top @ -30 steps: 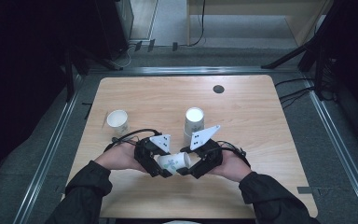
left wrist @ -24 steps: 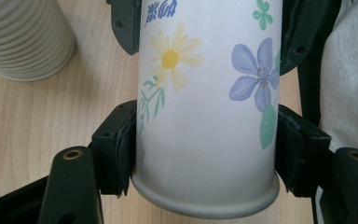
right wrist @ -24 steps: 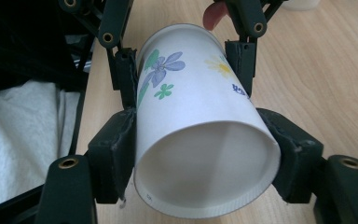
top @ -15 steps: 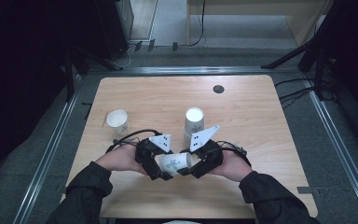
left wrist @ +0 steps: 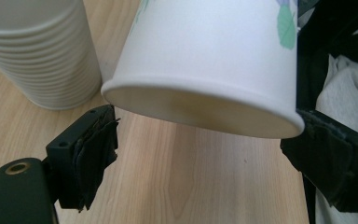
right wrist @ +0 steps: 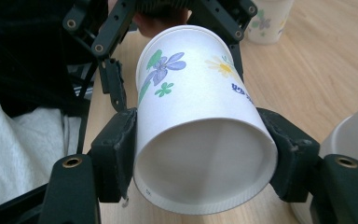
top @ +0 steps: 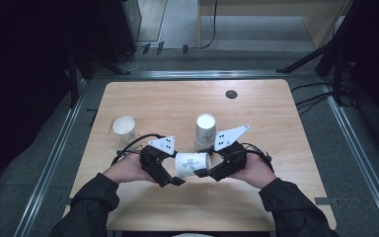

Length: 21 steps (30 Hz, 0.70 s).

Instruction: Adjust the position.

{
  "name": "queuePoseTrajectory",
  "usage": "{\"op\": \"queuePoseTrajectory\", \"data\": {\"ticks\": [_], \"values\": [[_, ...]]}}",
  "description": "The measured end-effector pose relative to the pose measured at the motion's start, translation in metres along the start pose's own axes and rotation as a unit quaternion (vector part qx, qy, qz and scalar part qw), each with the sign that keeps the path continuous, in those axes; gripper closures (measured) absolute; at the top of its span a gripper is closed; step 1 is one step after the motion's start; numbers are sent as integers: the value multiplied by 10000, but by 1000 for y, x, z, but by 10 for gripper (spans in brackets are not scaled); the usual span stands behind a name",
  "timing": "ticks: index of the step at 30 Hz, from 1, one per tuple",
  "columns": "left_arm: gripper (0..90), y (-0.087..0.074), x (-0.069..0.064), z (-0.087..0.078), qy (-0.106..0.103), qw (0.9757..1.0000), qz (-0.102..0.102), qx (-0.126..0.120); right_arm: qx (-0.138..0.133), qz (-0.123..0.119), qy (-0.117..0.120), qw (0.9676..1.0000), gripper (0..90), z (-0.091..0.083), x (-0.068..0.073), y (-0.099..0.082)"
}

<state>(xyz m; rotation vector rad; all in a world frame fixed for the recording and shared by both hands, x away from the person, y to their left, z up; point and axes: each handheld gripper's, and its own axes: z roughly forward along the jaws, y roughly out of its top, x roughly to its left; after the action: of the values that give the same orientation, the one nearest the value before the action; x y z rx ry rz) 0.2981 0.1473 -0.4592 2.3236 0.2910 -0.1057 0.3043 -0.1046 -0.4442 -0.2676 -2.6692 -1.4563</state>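
- A flowered paper cup (top: pixel 191 164) lies on its side just below the middle of the high view, lifted between the two tools above the desk (top: pixel 276 207).
- The right tool (top: pixel 202 173) pinches the cup near its base; in the right gripper view both pads press the cup's wall, which looks meant to carry the cup alone.
- The left tool (top: pixel 177 180) stands spread and has just been opening: in the left gripper view its pads (left wrist: pixel 95 149) sit clear of the cup's rim, the cup passing between them without touch. This reads as a hand-over, left to right.
- A stack of cups (top: pixel 205 131) stands upright just above the tools, likely where this cup came from or goes.
- A single cup (top: pixel 124 128) stands at the left, well apart.
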Motion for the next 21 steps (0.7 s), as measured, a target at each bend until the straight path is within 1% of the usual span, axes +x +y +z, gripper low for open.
{"op": "queuePoseTrajectory", "data": {"ticks": [1,3,4,8,10,12,16,17,21], "values": [[112,0,0,0,20,10000,-27,-80,-38,16,1,10000,342,-1,0,1],[112,-1,1,-1,-78,9996,-130,-241,-123,43,24,9999,342,-3,-1,2],[113,-1,1,-1,-80,9995,-139,-285,-126,62,51,9999,342,-4,-2,2],[126,-2,1,-1,-207,9982,-214,-519,-188,95,117,9997,343,-4,-3,3],[130,-2,0,0,-230,9980,-196,-549,-180,102,169,9996,342,-2,-3,4],[137,-2,-1,0,-205,9982,-112,-556,-168,90,184,9996,342,0,-2,4],[160,-3,-1,-3,-204,9978,-85,-626,-95,102,307,9994,342,5,-1,5],[204,-3,0,-4,-201,9977,-54,-648,-85,99,310,9994,342,6,-1,6],[229,-4,-1,-5,-160,9979,-38,-623,-57,112,328,9994,344,9,-1,6]]}}
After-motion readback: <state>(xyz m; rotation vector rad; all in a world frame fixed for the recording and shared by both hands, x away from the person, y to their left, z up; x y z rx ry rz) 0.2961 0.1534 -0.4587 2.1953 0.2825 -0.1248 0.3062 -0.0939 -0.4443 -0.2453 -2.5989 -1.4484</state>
